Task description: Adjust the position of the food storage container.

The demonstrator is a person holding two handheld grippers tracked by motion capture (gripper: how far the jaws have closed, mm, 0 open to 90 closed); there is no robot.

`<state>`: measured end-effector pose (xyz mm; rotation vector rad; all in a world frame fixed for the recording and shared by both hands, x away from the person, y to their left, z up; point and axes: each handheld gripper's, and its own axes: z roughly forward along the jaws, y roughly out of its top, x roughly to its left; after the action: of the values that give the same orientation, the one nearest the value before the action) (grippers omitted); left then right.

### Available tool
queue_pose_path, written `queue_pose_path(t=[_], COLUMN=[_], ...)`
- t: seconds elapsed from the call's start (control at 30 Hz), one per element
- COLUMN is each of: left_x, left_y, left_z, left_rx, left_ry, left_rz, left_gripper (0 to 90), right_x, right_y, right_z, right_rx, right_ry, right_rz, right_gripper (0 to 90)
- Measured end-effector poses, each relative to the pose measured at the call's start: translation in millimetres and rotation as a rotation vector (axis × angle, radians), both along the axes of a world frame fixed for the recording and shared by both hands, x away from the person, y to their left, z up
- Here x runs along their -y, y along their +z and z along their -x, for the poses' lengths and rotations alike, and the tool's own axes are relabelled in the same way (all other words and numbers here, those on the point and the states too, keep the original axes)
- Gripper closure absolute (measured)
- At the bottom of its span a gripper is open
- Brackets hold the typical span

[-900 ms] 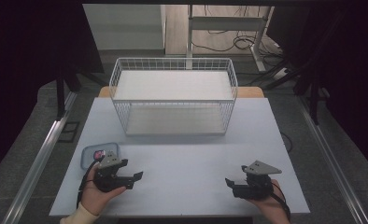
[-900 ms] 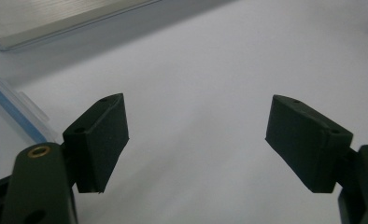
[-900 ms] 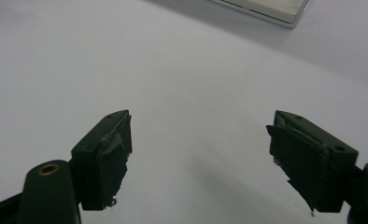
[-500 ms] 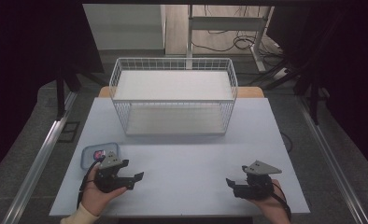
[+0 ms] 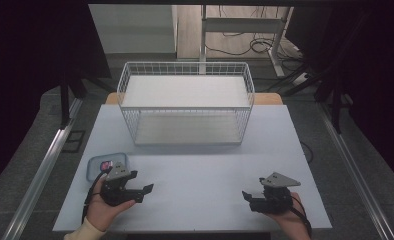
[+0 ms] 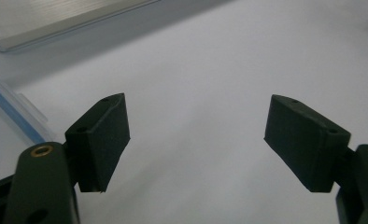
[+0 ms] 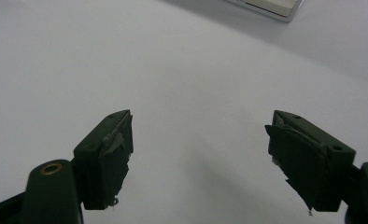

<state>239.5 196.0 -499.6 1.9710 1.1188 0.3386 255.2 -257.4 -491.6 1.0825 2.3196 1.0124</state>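
Grey floor [image 5: 45,115] around the white table [image 5: 285,150] — dark curtains [image 5: 30,45] either side, cables [image 5: 255,45] behind.

A lab: black curtains [image 5: 30,60], floor cables [image 5: 245,45], metal rails [image 5: 45,170].

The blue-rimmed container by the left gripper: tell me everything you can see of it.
The container is a small, flat, rectangular box with rounded corners, clear plastic by its look, with a blue rim and a clear lid on it. Something pink and dark lies inside, too small to make out. It lies flat on the white table near its left edge, just behind the left gripper, whose open jaws point away from it. Whether that gripper's body touches it can't be told.
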Motion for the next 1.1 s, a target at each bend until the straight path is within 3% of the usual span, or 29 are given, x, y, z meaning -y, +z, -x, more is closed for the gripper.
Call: queue_pose_path(t=[0.23,0.3,0.53,0.7,0.8,1.1], left_x=[-4.7,-11.8,-29.8,-42.9,-56.5,-79.1], left_y=[24.3,36.6,57.8,65.6,70.0,67.9], left_z=[2.6,1.6,-4.0,-3.1,-1.8,0.6], left_rx=[0.036,0.046,0.047,0.058,0.055,0.023], left_ry=[0.015,0.045,0.094,0.113,0.139,0.185], left_rz=[0.016,0.017,0.008,0.001,-0.010,-0.035], left_gripper=[22.3,22.5,24.7,28.2,30.0,33.4], right_x=[0.1,0.4,3.4,3.7,4.4,3.9], right_y=[-0.4,0.0,-0.9,-0.1,1.5,0.8], right_z=[-0.4,-0.2,-1.4,-1.3,-1.5,-1.2], right_rx=[-0.007,-0.007,-0.012,-0.015,-0.028,-0.012], right_ry=[-0.002,0.000,-0.006,-0.008,-0.004,-0.007], right_rz=[-0.012,-0.012,-0.019,-0.024,-0.068,-0.046], right_gripper=[22.2,22.4,22.6,22.6,22.6,22.4])
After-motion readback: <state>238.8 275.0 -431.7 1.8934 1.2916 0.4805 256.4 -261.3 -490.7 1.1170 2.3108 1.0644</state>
